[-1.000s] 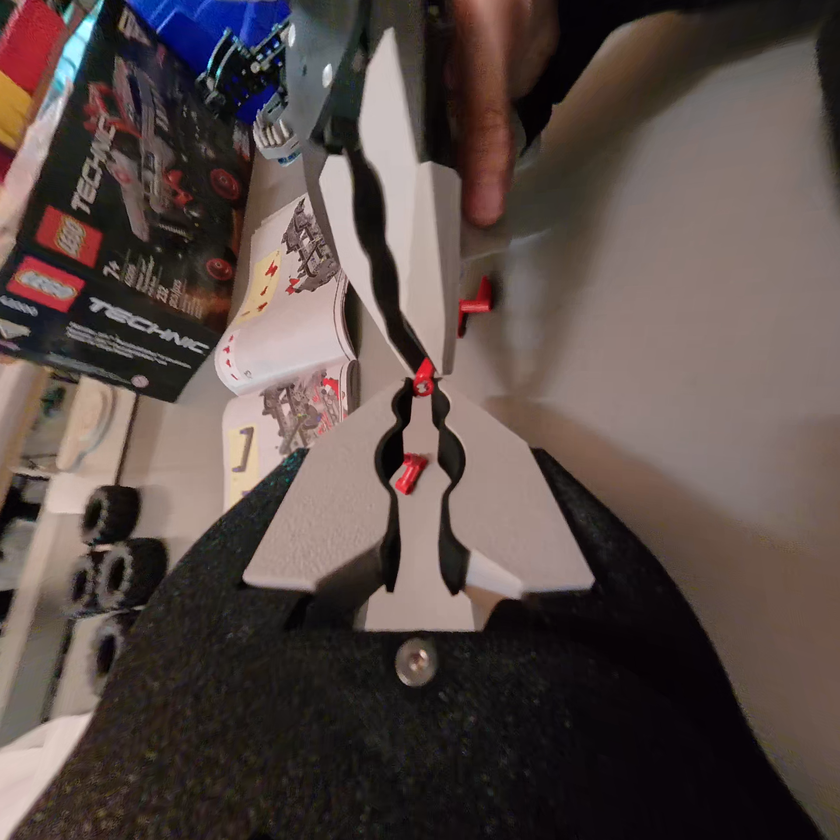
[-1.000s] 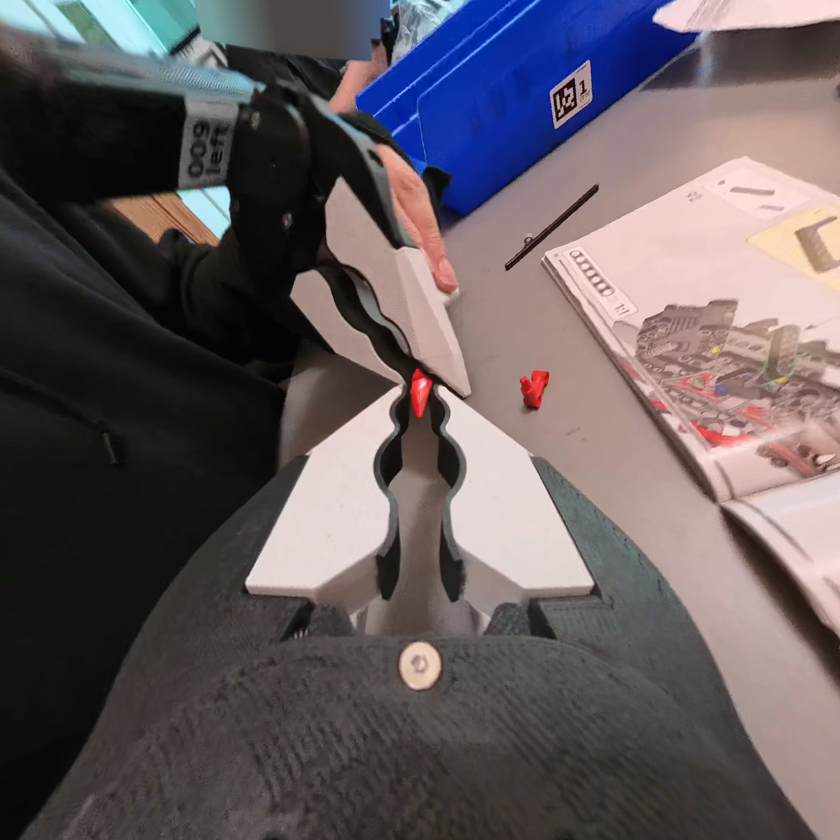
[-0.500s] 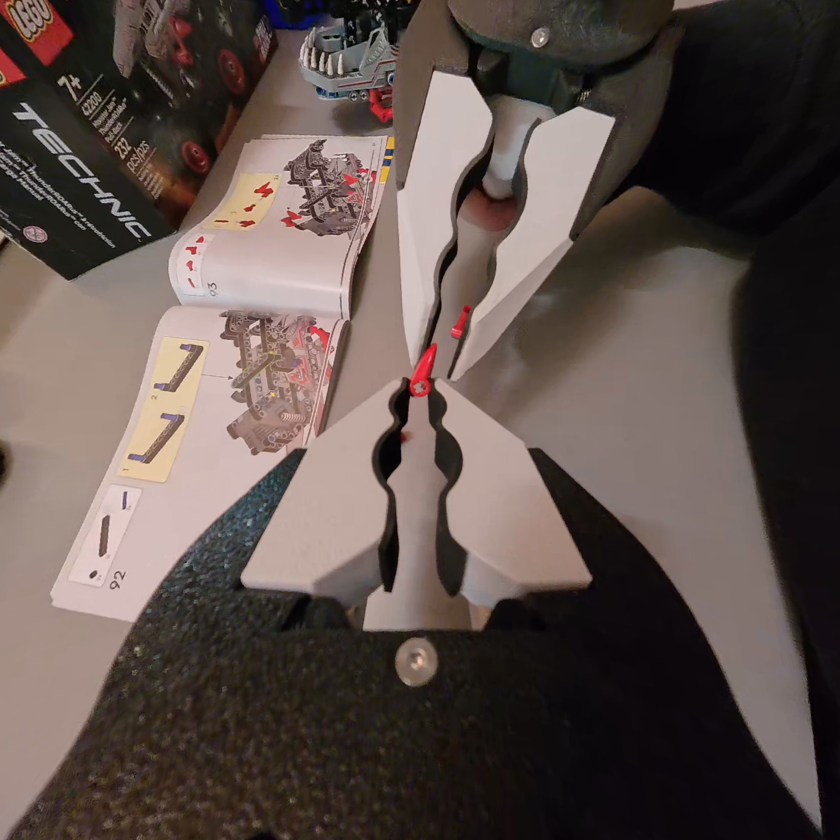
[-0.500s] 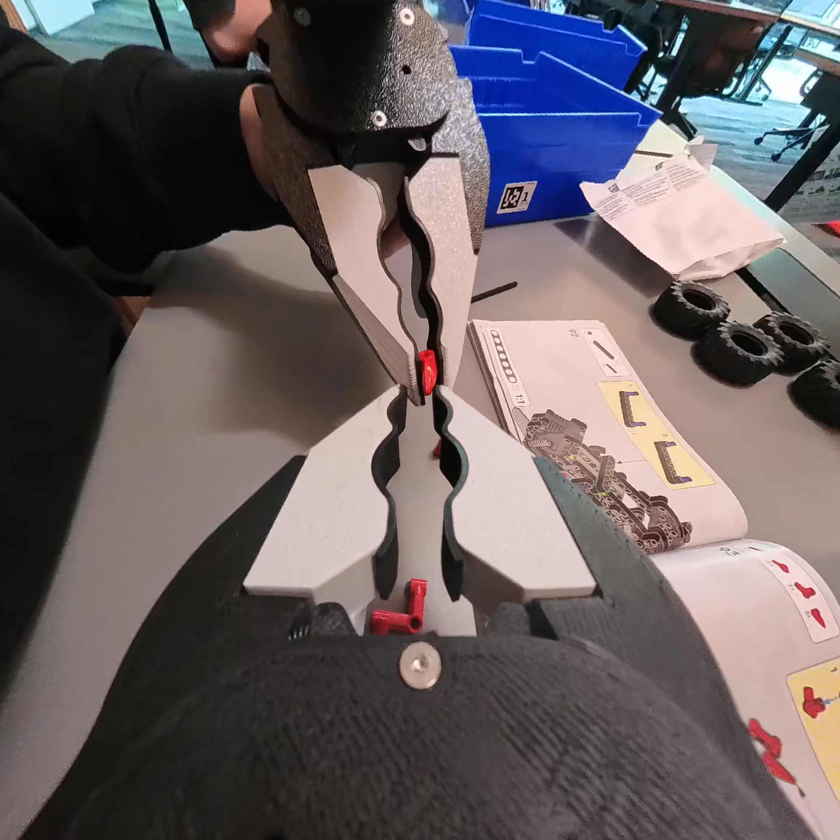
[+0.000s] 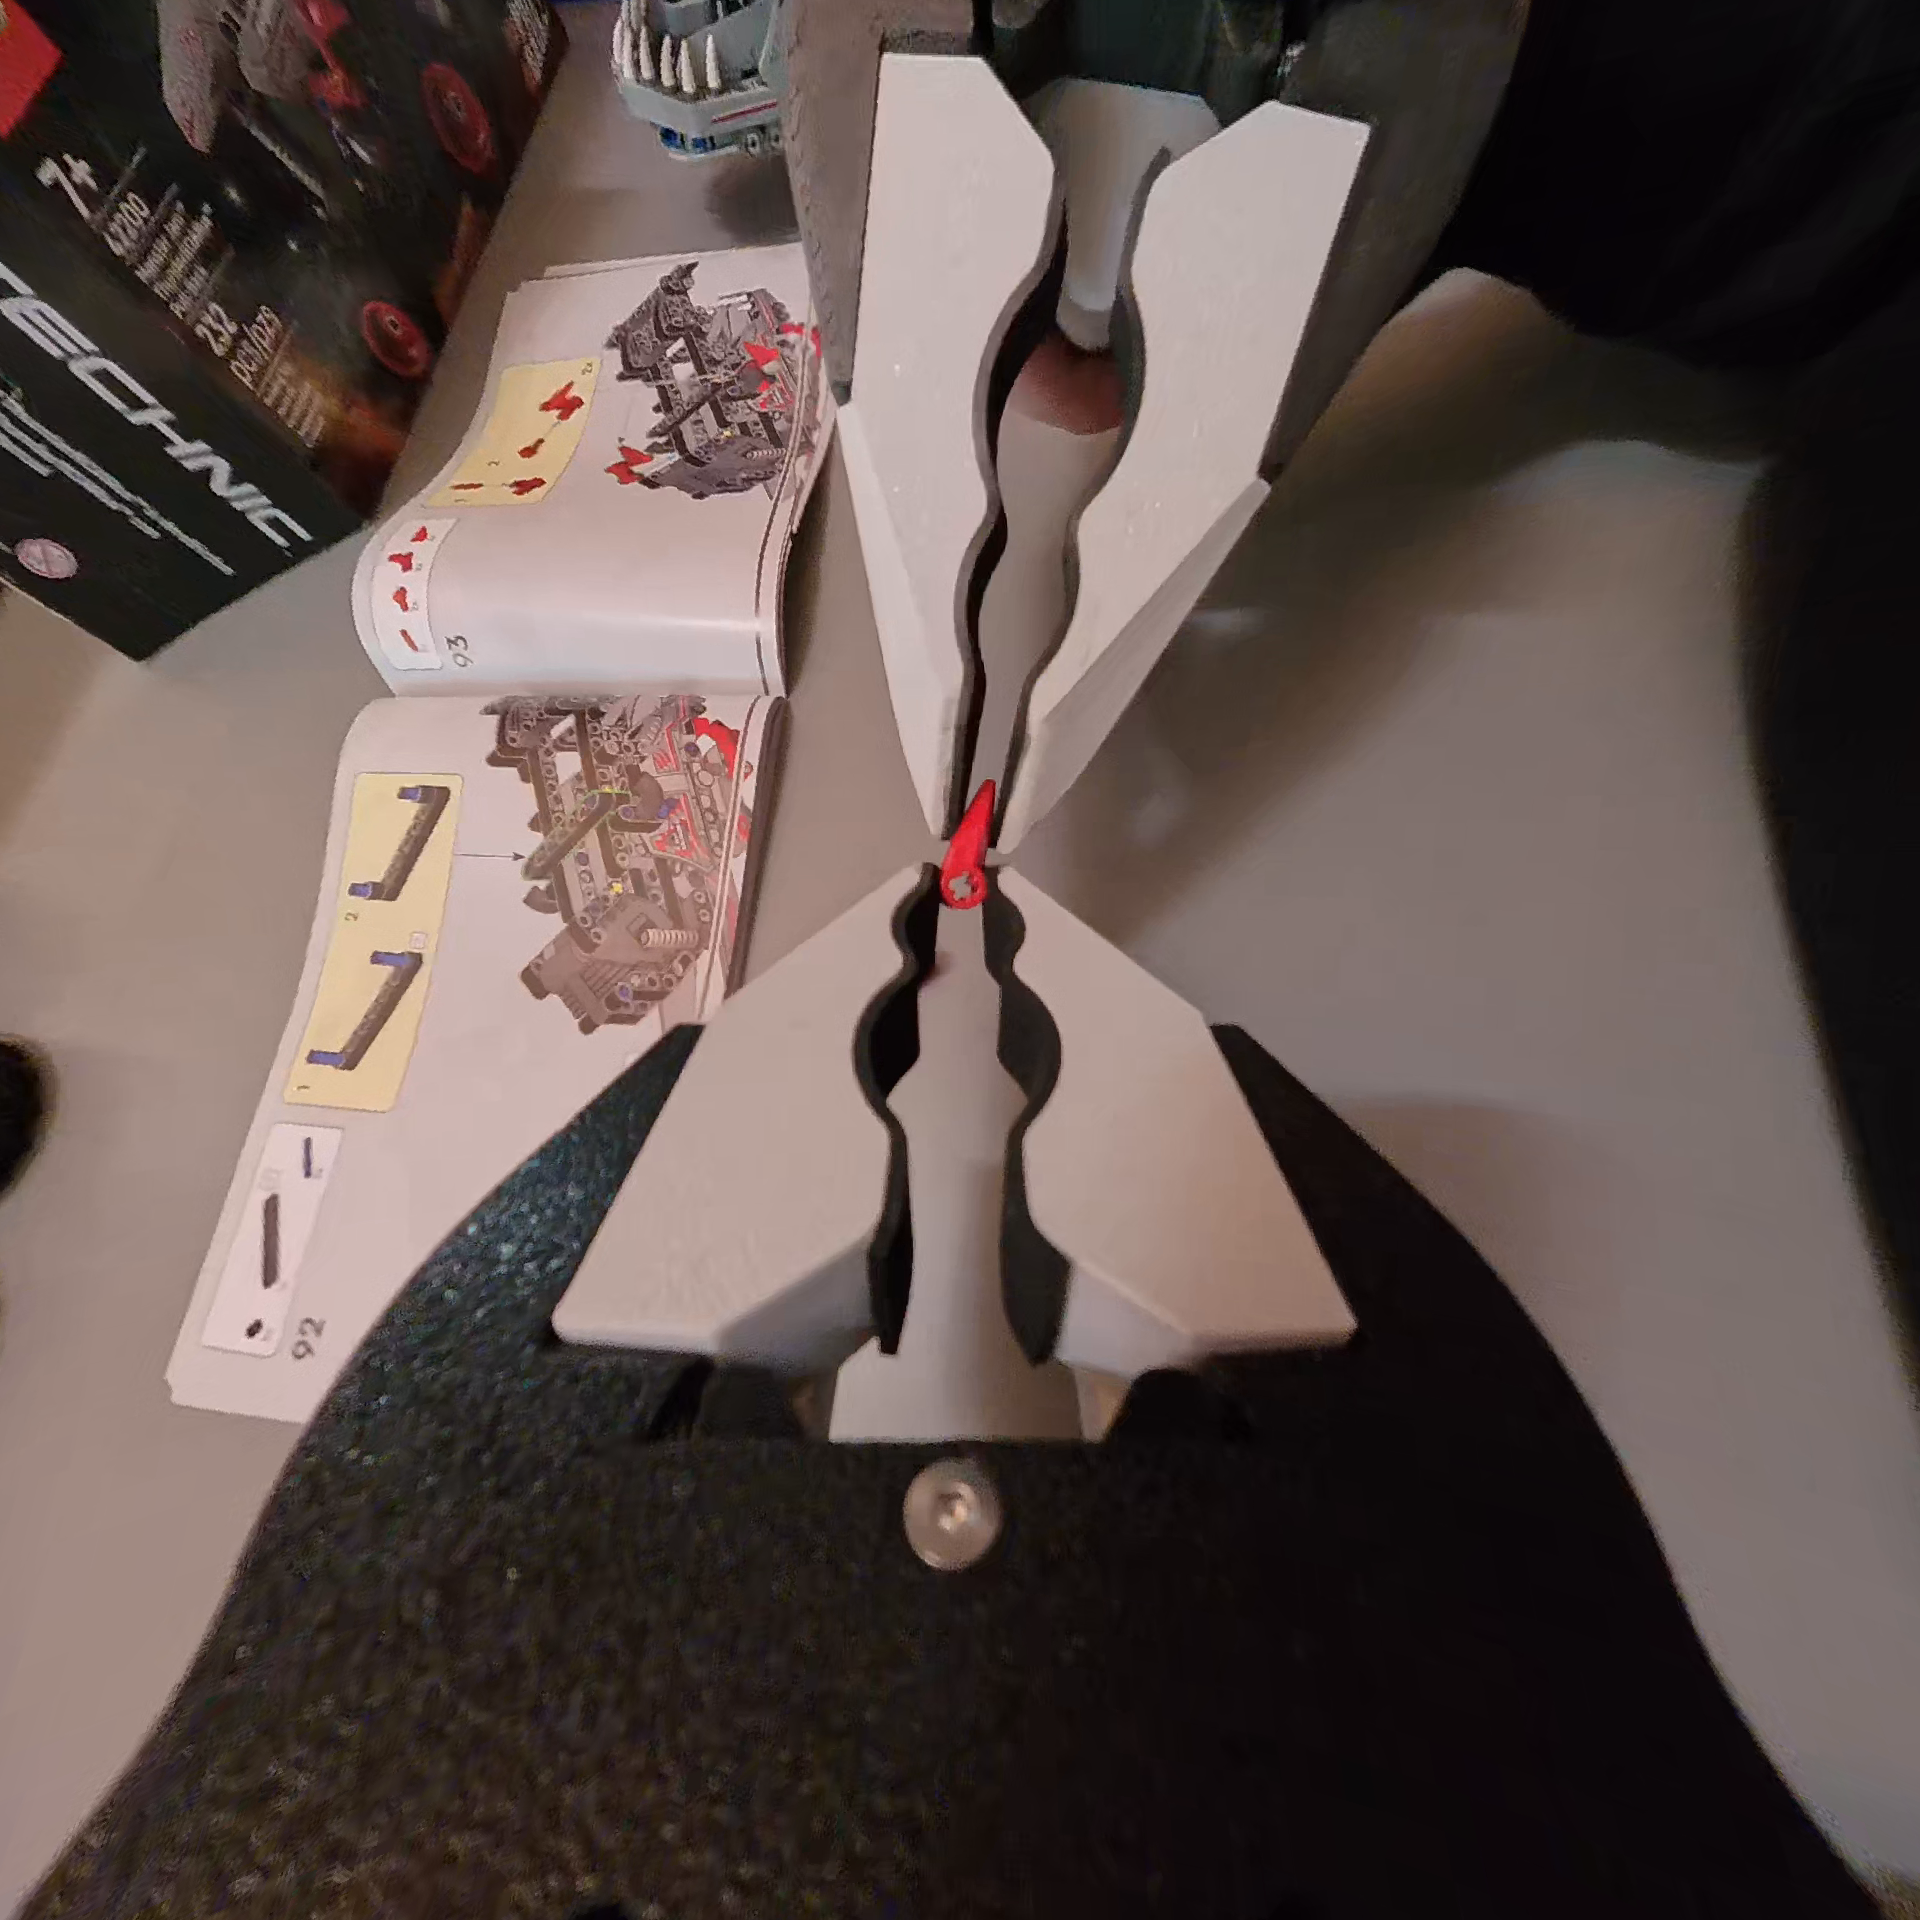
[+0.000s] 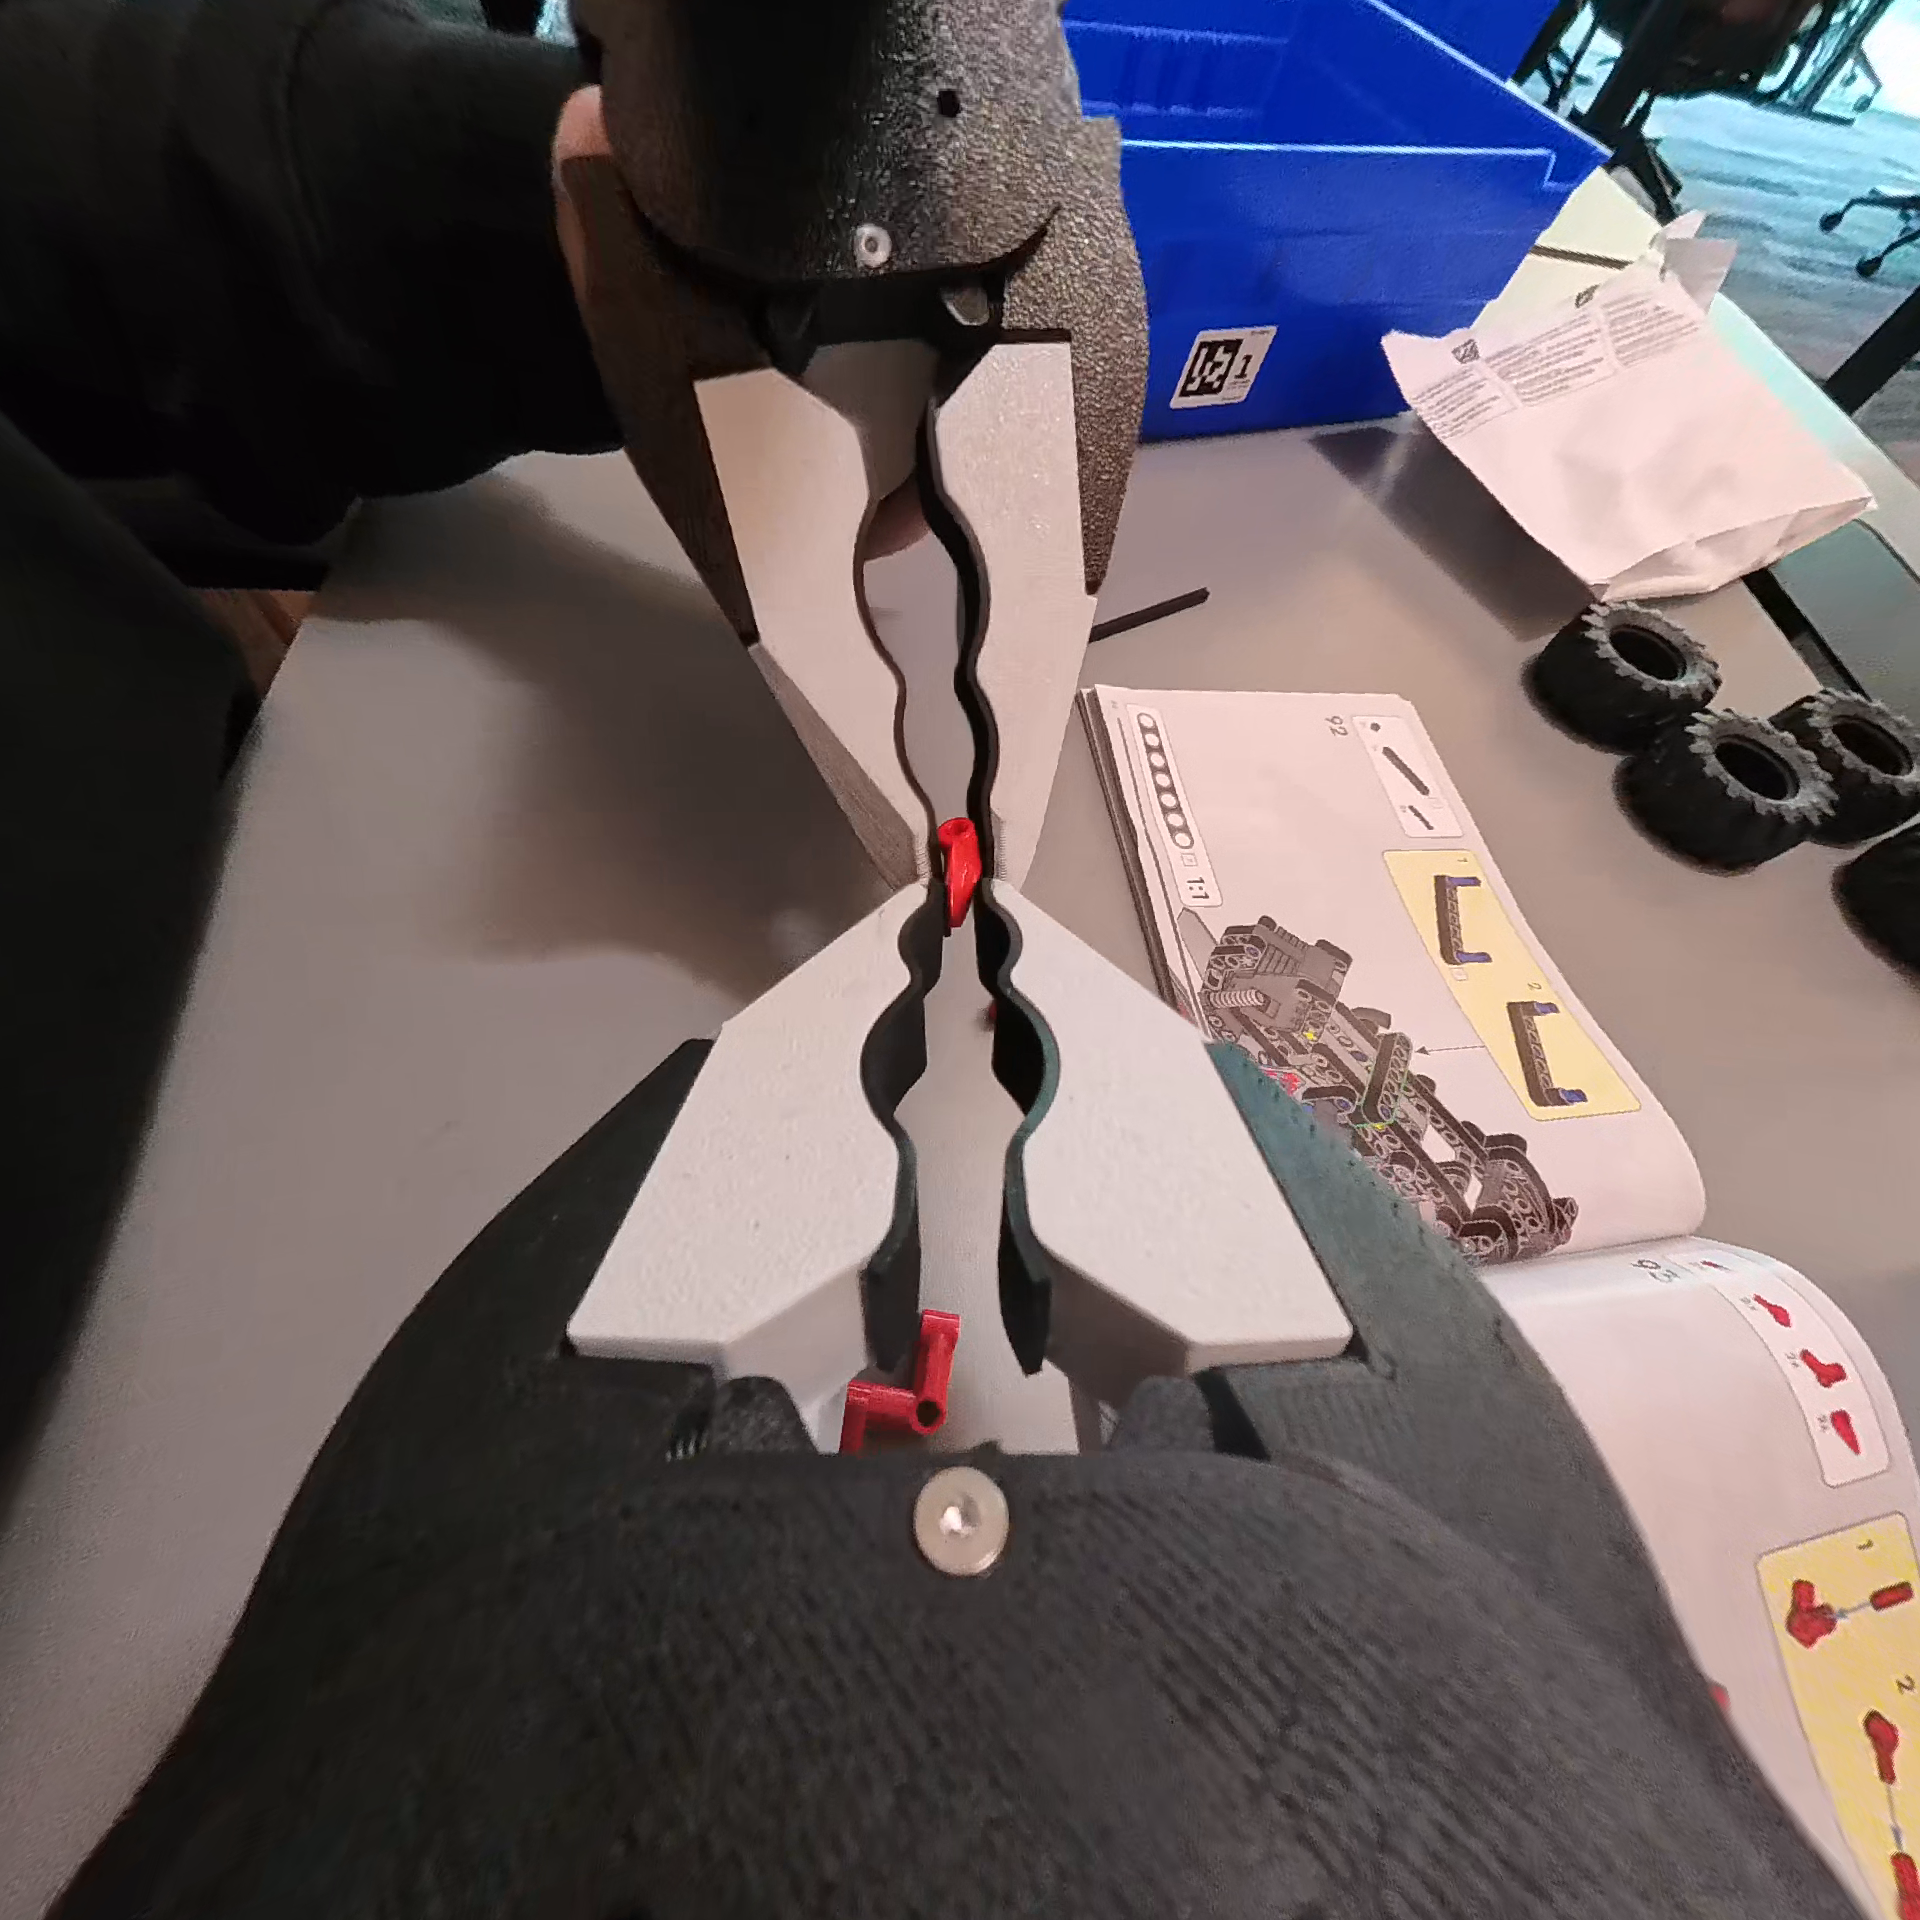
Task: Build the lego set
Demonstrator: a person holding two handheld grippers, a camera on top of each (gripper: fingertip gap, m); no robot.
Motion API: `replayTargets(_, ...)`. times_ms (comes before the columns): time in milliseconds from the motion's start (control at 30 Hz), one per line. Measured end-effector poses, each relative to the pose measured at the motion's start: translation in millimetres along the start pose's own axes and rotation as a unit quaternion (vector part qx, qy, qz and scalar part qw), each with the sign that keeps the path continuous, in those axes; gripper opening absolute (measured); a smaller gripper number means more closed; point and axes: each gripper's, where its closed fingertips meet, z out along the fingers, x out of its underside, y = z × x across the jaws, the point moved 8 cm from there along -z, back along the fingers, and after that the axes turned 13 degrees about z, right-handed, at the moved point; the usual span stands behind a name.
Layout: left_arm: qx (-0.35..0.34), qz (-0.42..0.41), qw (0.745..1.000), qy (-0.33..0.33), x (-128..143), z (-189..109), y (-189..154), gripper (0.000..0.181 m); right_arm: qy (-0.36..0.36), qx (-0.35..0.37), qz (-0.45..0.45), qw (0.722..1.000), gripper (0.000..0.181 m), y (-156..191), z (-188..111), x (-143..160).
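While the left gripper [image 5: 961, 894] faced the right one tip to tip in the left wrist view, its jaws were closed down on the round end of a small red tooth piece [image 5: 968, 854]. The point of this piece reached forward between the tips of the right gripper [image 5: 982, 805], which stood a little apart, so I could not tell if they pressed it. To the left of the tool lay the open instruction booklet [image 5: 582, 613], and beyond it the set's box [image 5: 197, 343] and a partly built grey model [image 5: 696, 94].

From the right wrist view, the right gripper [image 6: 961, 909] had its jaws narrowly open around the thin end of the red piece, while the left gripper [image 6: 956, 847] held it from the far side. A red connector [image 6: 899, 1387] lay on the table under the base of the fingers. Four black tyres [image 6: 1725, 784] waited to the right, beyond the booklet.

I judge that much remained: the tooth was not yet joined to the connector, and the wheels were not mounted.
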Motion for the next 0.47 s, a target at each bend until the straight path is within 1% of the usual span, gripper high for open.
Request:
replayTargets(33,-0.008,0.005,1.0,-0.005,0.2,-0.8,0.7,0.005,-0.004,0.002,0.009,1.0,0.004,-1.6,-0.5,0.1)
replayTargets(133,-0.026,-0.004,1.0,-0.009,5.0,-5.6,5.8,0.02,-0.009,0.034,0.055,0.998,0.004,-13.7,-5.7,5.4)
replayTargets(167,-0.028,-0.006,1.0,-0.011,6.7,-6.7,7.2,0.02,-0.013,0.046,0.078,0.996,0.004,-17.9,-7.6,7.1)
replayTargets(267,-0.034,-0.007,0.999,-0.012,10.8,-6.5,11.4,0.02,-0.025,0.04,0.138,0.989,0.004,-23.7,-8.5,11.1)
replayTargets(367,-0.026,-0.011,1.0,-0.008,14.6,-1.7,13.4,0.019,-0.022,0.026,0.153,0.988,0.004,-20.1,-4.1,12.8)
replayTargets(467,-0.02,-0.009,1.0,-0.016,15.6,3.3,13.7,0.012,-0.008,0.02,0.156,0.988,0.004,-15.7,2.2,15.6)
